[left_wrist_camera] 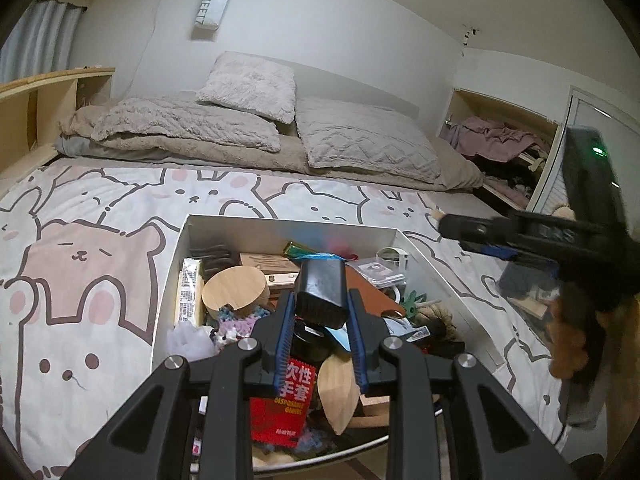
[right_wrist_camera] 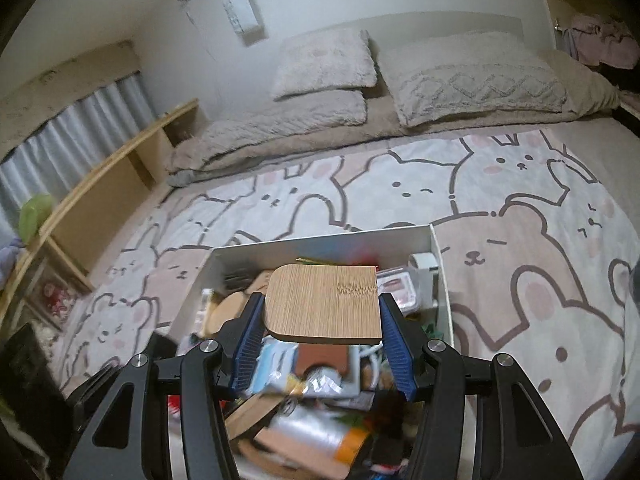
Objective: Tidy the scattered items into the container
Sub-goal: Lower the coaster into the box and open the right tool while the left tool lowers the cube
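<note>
left hand-held gripper (left_wrist_camera: 321,312): clenched on a black rectangular block (left_wrist_camera: 323,287), held above the middle of the container, blue pads against its two sides.
right hand-held gripper (right_wrist_camera: 322,334): grasping a bamboo board (right_wrist_camera: 325,301) by its side edges, flat and level over the container.
container (left_wrist_camera: 280,225): a white open box standing on the bed, already crowded with items.
inside the box: a round wooden lid (left_wrist_camera: 235,288) at the left, a red disposable-gloves packet (left_wrist_camera: 285,400) near the front, a brown leather-like piece (left_wrist_camera: 370,288), a small clear case (left_wrist_camera: 376,270) toward the far right corner.
bed sheet (left_wrist_camera: 92,240): bear and rabbit print, under and around the box.
pillows (left_wrist_camera: 248,86): grey, fluffy, stacked at the head of the bed, well apart from the box.
</note>
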Motion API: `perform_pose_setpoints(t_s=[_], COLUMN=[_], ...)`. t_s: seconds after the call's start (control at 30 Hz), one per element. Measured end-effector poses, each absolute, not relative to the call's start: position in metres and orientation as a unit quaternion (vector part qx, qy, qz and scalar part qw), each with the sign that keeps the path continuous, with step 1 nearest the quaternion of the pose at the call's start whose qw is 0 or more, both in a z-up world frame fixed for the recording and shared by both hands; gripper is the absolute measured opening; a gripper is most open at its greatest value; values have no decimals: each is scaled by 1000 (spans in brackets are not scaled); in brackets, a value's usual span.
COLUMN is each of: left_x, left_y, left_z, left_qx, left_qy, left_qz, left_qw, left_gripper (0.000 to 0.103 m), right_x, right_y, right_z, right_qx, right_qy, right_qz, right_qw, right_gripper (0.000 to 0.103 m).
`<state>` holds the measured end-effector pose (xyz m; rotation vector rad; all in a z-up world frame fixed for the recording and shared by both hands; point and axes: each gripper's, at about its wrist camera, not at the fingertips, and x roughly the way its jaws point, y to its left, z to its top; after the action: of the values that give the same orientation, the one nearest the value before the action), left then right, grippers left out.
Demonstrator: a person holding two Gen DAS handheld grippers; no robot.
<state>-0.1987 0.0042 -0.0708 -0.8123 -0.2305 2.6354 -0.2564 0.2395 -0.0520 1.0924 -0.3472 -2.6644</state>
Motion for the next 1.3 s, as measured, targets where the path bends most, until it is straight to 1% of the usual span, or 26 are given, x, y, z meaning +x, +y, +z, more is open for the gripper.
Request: perform_pose_setpoints(t_s=[0.23, 0.4, 0.57, 0.8, 0.83, 0.9, 0.93, 1.3], left_x=[-204, -205, -206, -208, -209, -211, -212, -224], left_y=[2, -5, -8, -7, -7, -6, -5, 7], left_z=[-73, -75, -75, -77, -78, -79, -80, -78], left_qx=[-289, -289, -292, -299, -301, -305, -307, -330], left_qy=[-96, -103, -109, -111, -111, -111, -111, -104], left_qz=[933, 933, 931, 929, 928, 927, 926, 920], left_qw=[191, 190, 189, 188, 188, 189, 189, 185], left_gripper=[26, 26, 26, 26, 26, 26, 26, 26], right_x=[-299, -326, -344, -357, -358, -359, -358, -314], right_y=[236, 239, 243, 237, 238, 240, 241, 245], right_z=[-77, -99, -111, -118, -118, -118, -117, -91], right_qx=[424, 464, 478, 484, 483, 479, 475, 430], right_qy=[-89, -100, -117, -106, -110, -117, -120, -132], right_qz=[-898, -877, -869, -866, -866, -867, -869, -883], right_qw=[80, 70, 59, 65, 65, 70, 74, 138], right_gripper=[57, 57, 57, 57, 61, 101, 102, 102])
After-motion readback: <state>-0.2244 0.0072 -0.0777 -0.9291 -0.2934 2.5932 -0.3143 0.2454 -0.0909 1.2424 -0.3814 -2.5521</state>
